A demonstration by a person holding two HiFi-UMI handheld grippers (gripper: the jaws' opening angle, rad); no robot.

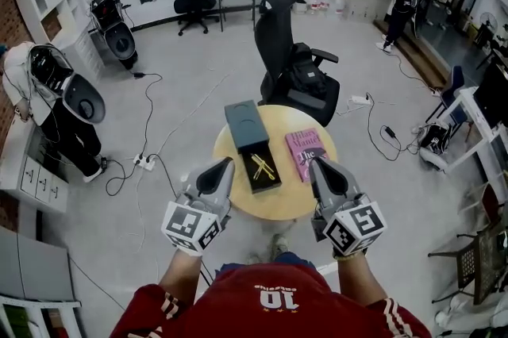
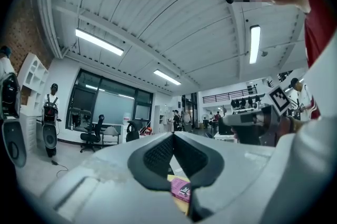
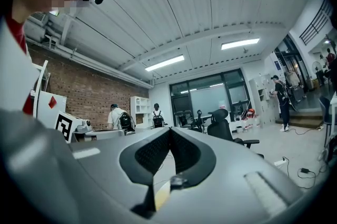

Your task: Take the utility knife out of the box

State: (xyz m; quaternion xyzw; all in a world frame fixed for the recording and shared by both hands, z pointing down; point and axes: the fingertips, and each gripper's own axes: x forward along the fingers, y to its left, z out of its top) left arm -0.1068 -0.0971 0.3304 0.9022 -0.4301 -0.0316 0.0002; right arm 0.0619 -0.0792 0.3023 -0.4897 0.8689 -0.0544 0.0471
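Observation:
A yellow utility knife (image 1: 263, 167) lies in the open tray of a dark box (image 1: 255, 151) on a small round wooden table (image 1: 278, 205). The box's lid (image 1: 242, 120) lies just behind the tray. My left gripper (image 1: 225, 165) hovers at the table's near left edge, shut and empty, close beside the box. My right gripper (image 1: 317, 167) is over the near right edge, also shut and empty. In the left gripper view the closed jaws (image 2: 174, 136) point level, with a strip of the pink book (image 2: 180, 189) below. The right gripper view shows shut jaws (image 3: 169, 131).
A pink book (image 1: 305, 154) lies right of the box. A black office chair (image 1: 290, 63) stands right behind the table. Cables and a power strip (image 1: 144, 163) run over the floor on the left. People stand at the far left and far right.

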